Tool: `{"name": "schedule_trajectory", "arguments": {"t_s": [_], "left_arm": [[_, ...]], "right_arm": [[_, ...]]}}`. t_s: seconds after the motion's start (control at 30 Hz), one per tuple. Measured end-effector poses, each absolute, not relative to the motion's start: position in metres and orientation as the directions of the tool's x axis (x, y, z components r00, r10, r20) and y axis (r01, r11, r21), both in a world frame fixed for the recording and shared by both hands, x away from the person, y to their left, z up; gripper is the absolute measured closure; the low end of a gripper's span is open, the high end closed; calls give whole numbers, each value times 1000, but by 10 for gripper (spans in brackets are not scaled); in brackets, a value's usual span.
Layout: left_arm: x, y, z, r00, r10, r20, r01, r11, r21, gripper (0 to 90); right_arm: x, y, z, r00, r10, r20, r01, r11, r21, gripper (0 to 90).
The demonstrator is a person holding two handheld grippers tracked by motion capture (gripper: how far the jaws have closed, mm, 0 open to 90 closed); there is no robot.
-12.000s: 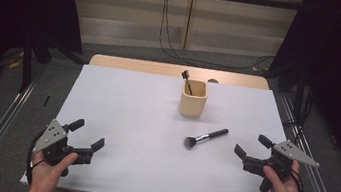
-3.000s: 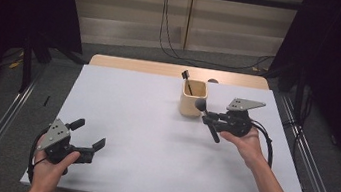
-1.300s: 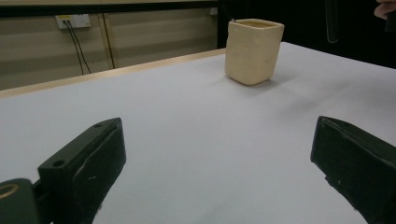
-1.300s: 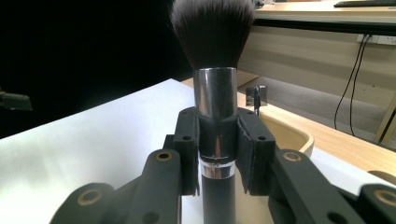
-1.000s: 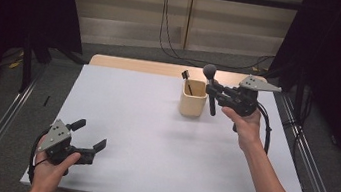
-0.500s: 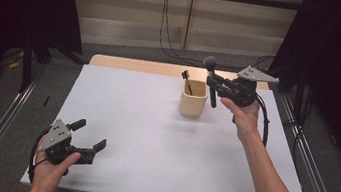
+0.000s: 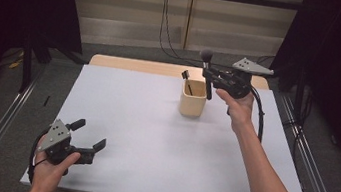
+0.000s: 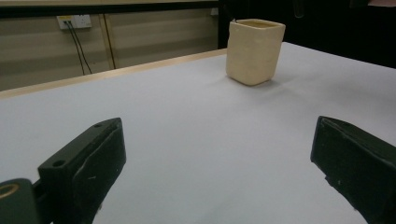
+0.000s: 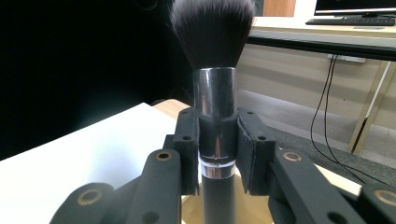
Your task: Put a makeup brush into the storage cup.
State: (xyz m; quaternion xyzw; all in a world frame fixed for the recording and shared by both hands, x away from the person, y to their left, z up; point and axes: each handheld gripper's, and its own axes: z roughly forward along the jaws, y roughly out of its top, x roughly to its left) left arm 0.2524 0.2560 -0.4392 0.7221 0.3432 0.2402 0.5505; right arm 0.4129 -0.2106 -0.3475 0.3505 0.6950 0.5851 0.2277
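Note:
My right gripper (image 7: 210, 76) is shut on a makeup brush (image 7: 207, 73), held upright with its dark bristles on top and its black handle pointing down. It hangs just right of and above the beige cup (image 7: 193, 98), which has a smaller black brush (image 7: 187, 78) standing in it. In the right gripper view the pads (image 9: 250, 149) clamp the brush's silver ferrule (image 9: 215, 116), with the cup's rim below. My left gripper (image 7: 86, 136) rests open at the table's near left edge, nothing between its jaws. Its own view shows the cup (image 8: 253, 50) far ahead.
The white table top (image 7: 142, 137) spreads between the two hands. A wooden strip (image 7: 137, 65) runs along the far edge. Metal rails (image 7: 4, 118) flank the table on both sides, and cables hang down the back wall.
The right hand has carried the brush a little left and up, from right of the cup to close above its right rim. The left gripper has stayed put.

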Motion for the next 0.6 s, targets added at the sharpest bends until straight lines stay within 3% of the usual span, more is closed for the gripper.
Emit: {"name": "schedule_trajectory", "arguments": {"t_s": [0.6], "left_arm": [[253,256,-439,650,759,-33,233,-158,960,33]], "right_arm": [[437,-199,-344,-627,774,90,208,55,977,719]]}}
